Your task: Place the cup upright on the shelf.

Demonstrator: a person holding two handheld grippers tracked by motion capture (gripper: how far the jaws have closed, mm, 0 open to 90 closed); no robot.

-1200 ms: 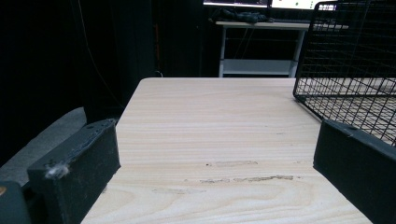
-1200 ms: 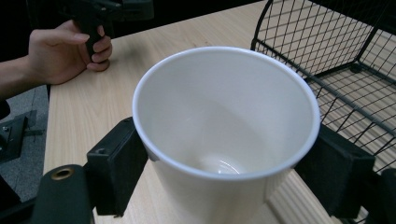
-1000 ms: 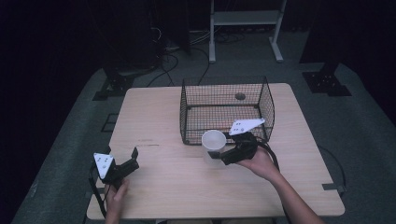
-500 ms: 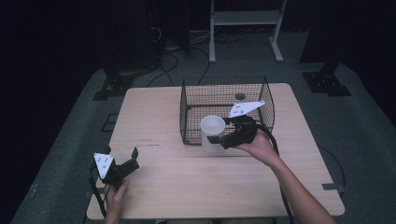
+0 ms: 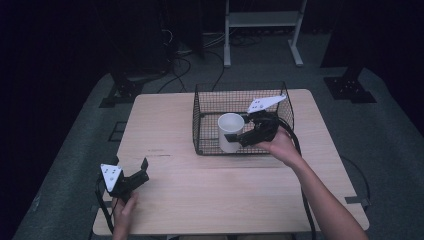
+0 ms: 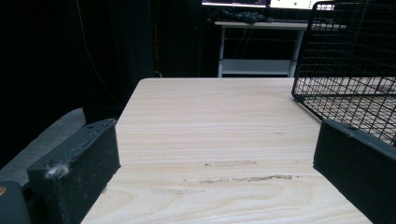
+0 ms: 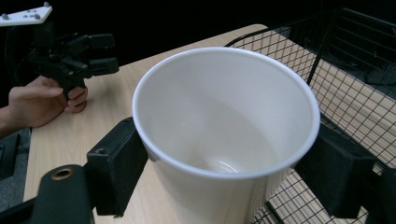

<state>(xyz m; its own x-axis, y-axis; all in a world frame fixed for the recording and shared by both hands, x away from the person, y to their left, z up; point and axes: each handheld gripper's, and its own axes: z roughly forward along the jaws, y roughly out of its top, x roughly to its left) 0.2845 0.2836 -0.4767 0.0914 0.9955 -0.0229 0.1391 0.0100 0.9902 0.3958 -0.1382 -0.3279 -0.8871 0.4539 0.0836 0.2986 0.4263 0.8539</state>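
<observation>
My right gripper (image 5: 234,136) is shut on a white paper cup (image 5: 230,131), upright and empty, which it holds at the front left part of a black wire basket (image 5: 280,117). In the right gripper view the cup (image 7: 224,135) sits between the two black jaws of the right gripper (image 7: 226,170), with the basket's mesh (image 7: 345,93) to its right. Whether the cup's base is inside the basket or above the rim I cannot tell. My left gripper (image 5: 136,176) rests open near the table's front left corner. Between its jaws, the left gripper (image 6: 217,168) has only bare wood.
The light wooden table (image 5: 165,125) has free room left of the basket and along its front edge. The basket's corner (image 6: 345,70) stands ahead and right of the left gripper. Behind the table are a white metal rack (image 5: 262,20) and dark stand bases (image 5: 350,87).
The right gripper has carried the cup up from the table in front of the basket and back over the basket's front. The left gripper has stayed put.
</observation>
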